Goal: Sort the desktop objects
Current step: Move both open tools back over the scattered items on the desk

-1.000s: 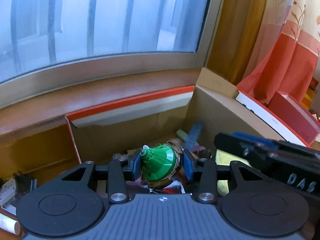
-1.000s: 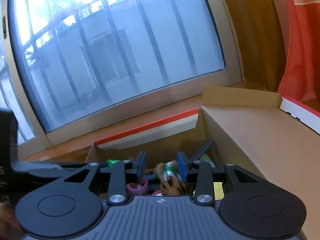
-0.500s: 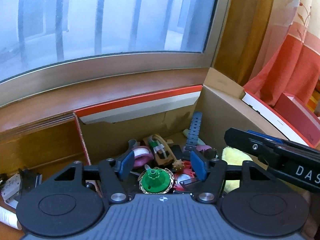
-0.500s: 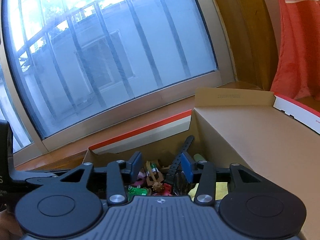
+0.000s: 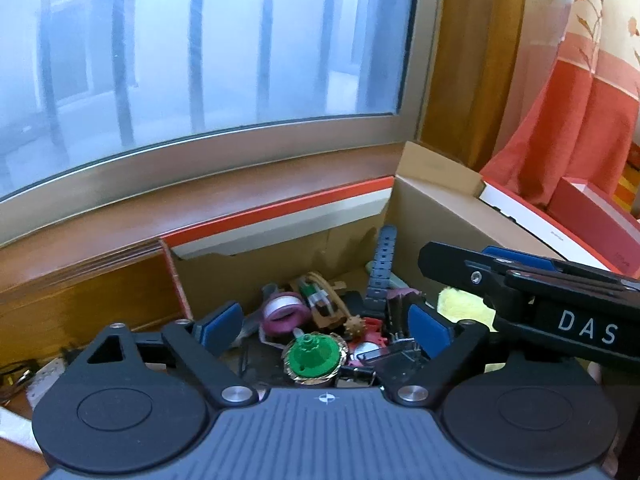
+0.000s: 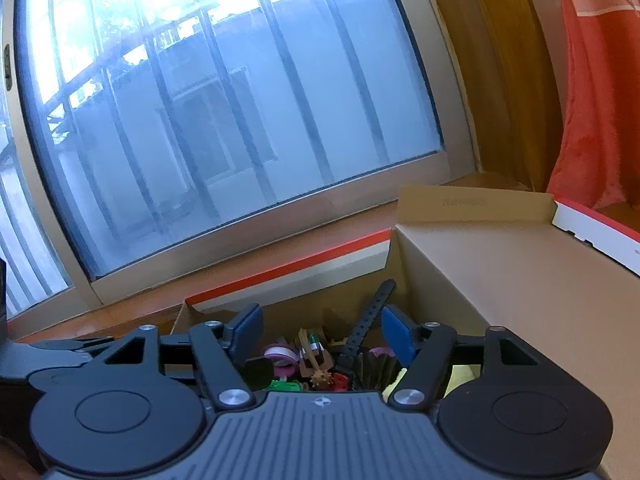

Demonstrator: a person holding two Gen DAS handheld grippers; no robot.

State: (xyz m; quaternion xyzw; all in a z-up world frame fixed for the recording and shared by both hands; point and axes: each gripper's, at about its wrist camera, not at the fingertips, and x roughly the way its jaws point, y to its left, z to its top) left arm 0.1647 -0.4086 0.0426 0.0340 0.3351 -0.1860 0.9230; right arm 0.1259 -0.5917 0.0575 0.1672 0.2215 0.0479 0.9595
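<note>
An open cardboard box (image 5: 424, 224) with a red-and-white flap holds several small items. Among them a green spinning top (image 5: 314, 358) lies loose, near a pink tape roll (image 5: 285, 312), a brown wooden toy (image 5: 326, 304) and a dark watch strap (image 5: 382, 264). My left gripper (image 5: 326, 324) hovers over the box, jaws opening wide and touching nothing. My right gripper (image 6: 322, 330) hangs above the same box (image 6: 480, 280), jaws opening with nothing pressed between them; the tape roll (image 6: 280, 354) and strap (image 6: 366, 328) lie below. In the left wrist view the right gripper (image 5: 452, 260) reaches in from the right.
A barred window and a wooden sill (image 5: 200, 216) run behind the box. A red curtain (image 5: 560, 128) hangs at the right above red and white boxes (image 5: 592, 216). A yellow fluffy thing (image 5: 460, 304) lies in the box's right part. Small clutter (image 5: 16, 372) sits at the far left.
The left gripper let go of the green top, which dropped into the box, and its jaws spread wide. The right gripper's jaws also widened, with a small blurred item leaving them.
</note>
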